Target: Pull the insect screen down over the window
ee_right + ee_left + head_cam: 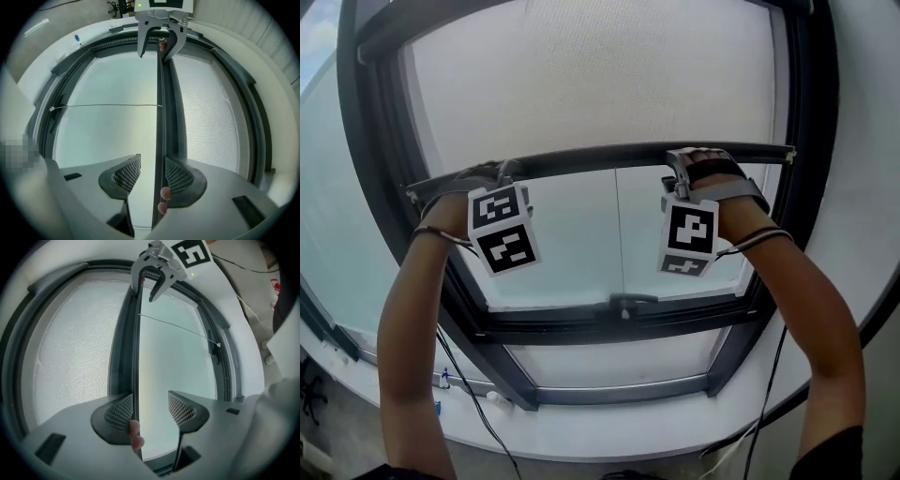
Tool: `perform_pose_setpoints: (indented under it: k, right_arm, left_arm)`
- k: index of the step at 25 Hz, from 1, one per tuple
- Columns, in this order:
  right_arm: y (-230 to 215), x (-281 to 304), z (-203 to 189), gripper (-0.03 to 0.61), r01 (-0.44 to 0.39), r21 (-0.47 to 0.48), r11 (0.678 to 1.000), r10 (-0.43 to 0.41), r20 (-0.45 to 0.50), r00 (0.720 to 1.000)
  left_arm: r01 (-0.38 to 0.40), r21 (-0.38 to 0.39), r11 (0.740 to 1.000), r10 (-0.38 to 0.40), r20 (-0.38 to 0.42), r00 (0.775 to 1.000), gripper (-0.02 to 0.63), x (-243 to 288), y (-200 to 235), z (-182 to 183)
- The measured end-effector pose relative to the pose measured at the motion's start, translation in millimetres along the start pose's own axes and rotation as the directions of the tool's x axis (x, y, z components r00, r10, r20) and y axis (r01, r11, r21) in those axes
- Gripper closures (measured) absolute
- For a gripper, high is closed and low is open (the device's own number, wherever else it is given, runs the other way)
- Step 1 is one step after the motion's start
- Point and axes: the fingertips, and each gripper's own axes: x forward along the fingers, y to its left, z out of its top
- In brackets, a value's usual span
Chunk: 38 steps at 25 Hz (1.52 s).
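Dark window frame (pixel 814 112), white sill (pixel 609 433). Insect screen (pixel 600 75) is about half down. Its bottom bar (pixel 600 159) runs between the jaws of left gripper (pixel 150 406) and right gripper (pixel 149 174). Both are part-open, one pad touching. Bar looks stiff, light, probably slick; mesh likely tears easily. Clamp the bar, pull evenly.

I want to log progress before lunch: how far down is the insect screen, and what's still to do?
Done: the insect screen covers the upper window, its bottom bar roughly mid-window. In hand: the left gripper and right gripper each straddle that bar, jaws apart, the bar against one pad. Remaining: the lower glass is uncovered; the bar must come down to the lower frame.
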Motion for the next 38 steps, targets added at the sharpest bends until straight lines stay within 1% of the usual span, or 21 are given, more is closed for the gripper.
perform_pose_setpoints:
  k: [2,4,5,6,8,9,10,11,13,14,16,19,23,25,28,32,34,38]
  right_arm:
    - [2,1,1,0.430,0.051,0.019,0.998,-0.051,-0.004,0.999]
    - [3,1,2,0.430,0.064,0.054,0.996,-0.064,-0.003,0.998]
    - [3,0,2,0.430,0.042,0.085,0.996,-0.043,0.003,0.999]
    - [3,-2,3,0.430,0.002,0.122,0.993,-0.004,0.013,1.000]
    - [3,-10,7,0.430,-0.100,0.175,0.979,0.094,0.043,0.995]
    - [7,-14,9,0.443,-0.146,0.173,0.974,0.139,0.053,0.989]
    - [12,-18,10,0.443,-0.174,0.152,0.973,0.168,0.053,0.984]
    - [16,-20,10,0.443,-0.179,0.122,0.976,0.175,0.044,0.984]
    - [24,-20,9,0.443,-0.165,0.072,0.984,0.164,0.018,0.986]
    - [28,-20,8,0.443,-0.170,0.062,0.984,0.170,0.009,0.985]
    - [40,-19,8,0.442,-0.203,0.054,0.978,0.203,-0.001,0.979]
    - [56,-16,9,0.442,-0.237,0.047,0.970,0.237,0.001,0.972]
    - [87,-17,11,0.442,-0.325,0.042,0.945,0.325,0.005,0.946]
    - [107,-17,13,0.442,-0.350,0.030,0.936,0.350,0.010,0.937]
    - [133,-21,16,0.442,-0.384,0.039,0.923,0.383,0.020,0.923]
    - [164,-23,18,0.442,-0.455,0.032,0.890,0.454,0.015,0.891]
    - [182,-23,19,0.442,-0.471,0.020,0.882,0.470,0.012,0.882]
    - [204,-25,22,0.442,-0.489,0.036,0.871,0.489,0.023,0.872]
  left_arm:
    - [0.009,-0.012,1.000,-0.008,0.016,1.000,0.374,-1,-1,0]
    - [0.018,-0.015,1.000,-0.017,0.025,1.000,0.374,-1,-2,0]
    - [0.032,-0.019,0.999,-0.031,0.032,0.999,0.374,-2,-3,1]
    - [0.055,-0.025,0.998,-0.054,0.043,0.998,0.374,-3,-5,1]
    - [0.123,-0.036,0.992,-0.120,0.066,0.991,0.374,-7,-11,1]
    - [0.161,-0.036,0.986,-0.158,0.075,0.985,0.384,-10,-17,1]
    - [0.190,-0.034,0.981,-0.187,0.084,0.979,0.398,-13,-23,1]
    - [0.203,-0.032,0.979,-0.199,0.091,0.976,0.399,-15,-27,1]
    - [0.193,-0.025,0.981,-0.190,0.090,0.978,0.399,-14,-31,1]
    - [0.189,-0.020,0.982,-0.187,0.079,0.979,0.399,-12,-34,1]
    - [0.197,-0.011,0.980,-0.196,0.060,0.979,0.399,-7,-44,1]
    - [0.222,-0.016,0.975,-0.221,0.064,0.973,0.399,0,-57,0]
    - [0.289,-0.006,0.957,-0.288,0.063,0.956,0.399,12,-86,2]
    - [0.310,-0.001,0.951,-0.309,0.062,0.949,0.399,20,-105,2]
    - [0.338,-0.013,0.941,-0.336,0.068,0.939,0.399,25,-129,2]
    - [0.396,-0.009,0.918,-0.395,0.068,0.916,0.399,33,-160,4]
    - [0.404,-0.005,0.915,-0.403,0.064,0.913,0.399,41,-177,4]
    - [0.406,-0.015,0.914,-0.405,0.057,0.913,0.399,47,-198,4]
